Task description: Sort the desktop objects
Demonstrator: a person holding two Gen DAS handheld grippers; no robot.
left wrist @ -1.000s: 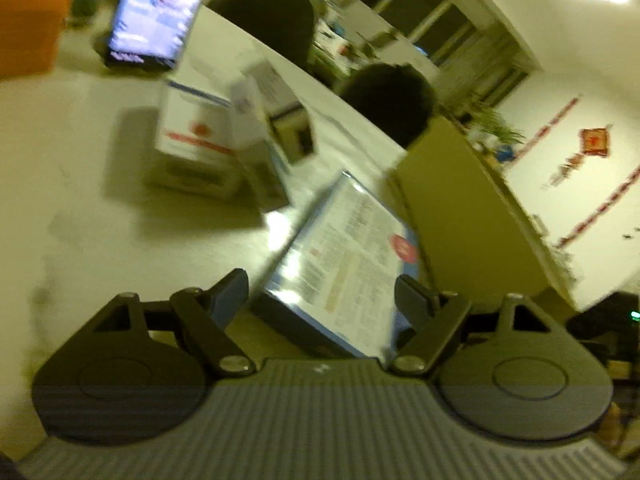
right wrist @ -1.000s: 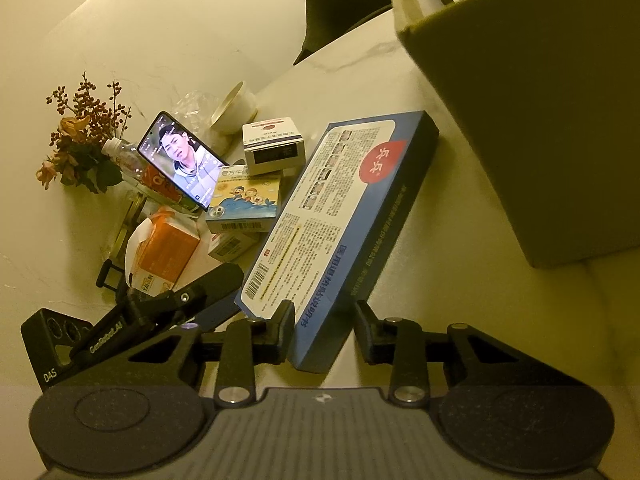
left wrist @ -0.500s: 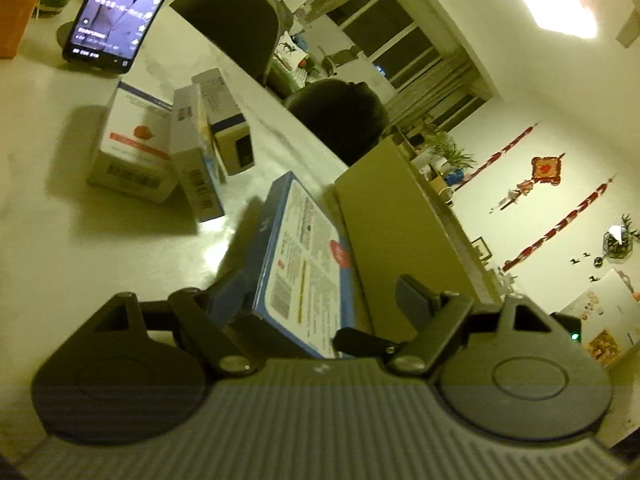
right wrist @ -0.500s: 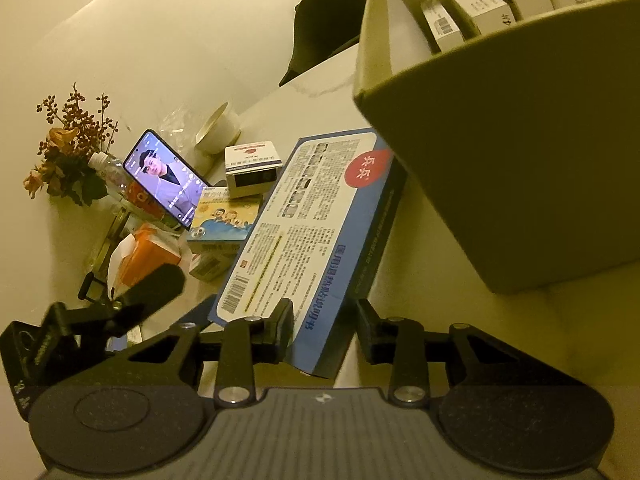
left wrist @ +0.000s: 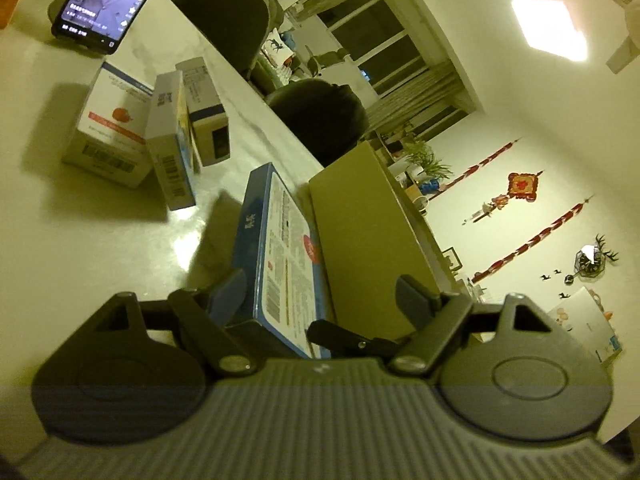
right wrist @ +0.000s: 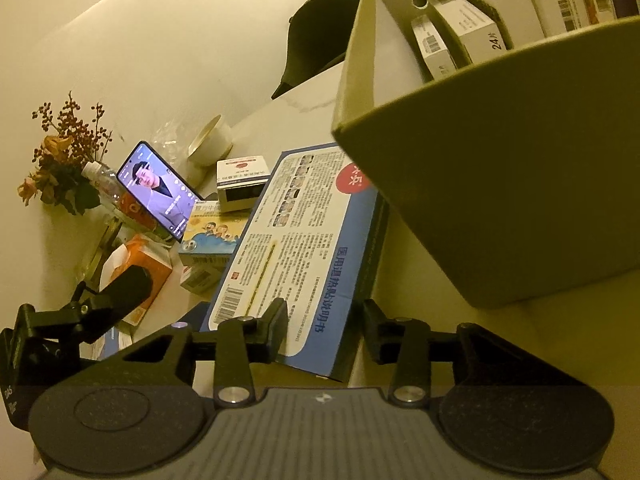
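Note:
A flat blue box (right wrist: 304,240) with white printed text is tilted up off the table, its far end beside the cardboard storage box (right wrist: 512,184). My right gripper (right wrist: 324,320) is shut on its near edge. In the left wrist view the blue box (left wrist: 280,256) stands on edge between my left gripper's (left wrist: 324,292) wide-open fingers; the left finger (left wrist: 230,292) is beside it, contact unclear. The cardboard box (left wrist: 360,240) holds several small packages (right wrist: 480,28).
Three small boxes (left wrist: 152,128) stand on the white table behind the blue box. A phone (right wrist: 156,188) on a stand plays a video. An orange tissue pack (right wrist: 140,272), a white cup (right wrist: 210,146), a flower vase (right wrist: 68,160) and two dark chairs (left wrist: 316,116) are nearby.
The blue box has been lifted from flat to steeply tilted on edge and brought nearer the cardboard box. The right gripper rose with it. The left gripper stayed open alongside.

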